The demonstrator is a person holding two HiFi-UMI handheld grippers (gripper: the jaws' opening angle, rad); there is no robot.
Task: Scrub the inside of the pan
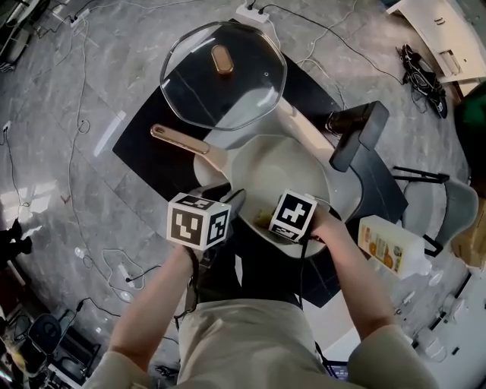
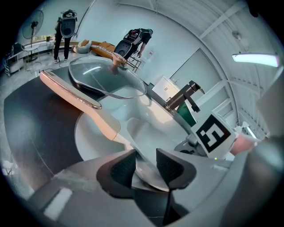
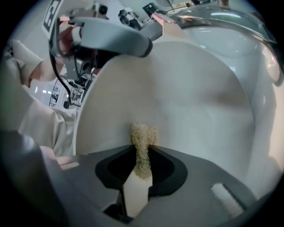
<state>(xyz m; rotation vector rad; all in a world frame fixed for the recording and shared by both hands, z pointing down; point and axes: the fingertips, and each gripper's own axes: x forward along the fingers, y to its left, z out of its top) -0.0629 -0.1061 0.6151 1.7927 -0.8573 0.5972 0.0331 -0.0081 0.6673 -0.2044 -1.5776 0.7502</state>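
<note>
A cream pan (image 1: pixel 282 173) with a copper-coloured handle (image 1: pixel 178 139) stands tilted on the black mat. My left gripper (image 1: pixel 220 209) is shut on the pan's near rim; the rim (image 2: pixel 148 170) runs between the two dark pads (image 2: pixel 122 170) of that gripper (image 2: pixel 146 166). My right gripper (image 1: pixel 275 222) reaches into the pan from the near side. It (image 3: pixel 143 162) is shut on a beige mesh scrub pad (image 3: pixel 143 146), whose tip rests against the pan's pale inner wall (image 3: pixel 186 97). The pan's handle (image 2: pixel 75 95) points away to the left.
A glass lid (image 1: pixel 224 76) with a copper knob lies beyond the pan. A dark faucet (image 1: pixel 361 133) stands at the right. A detergent bottle (image 1: pixel 391 245) lies at the lower right. Cables and a power strip (image 1: pixel 254 13) lie on the floor. Two people (image 2: pixel 66 29) stand far back.
</note>
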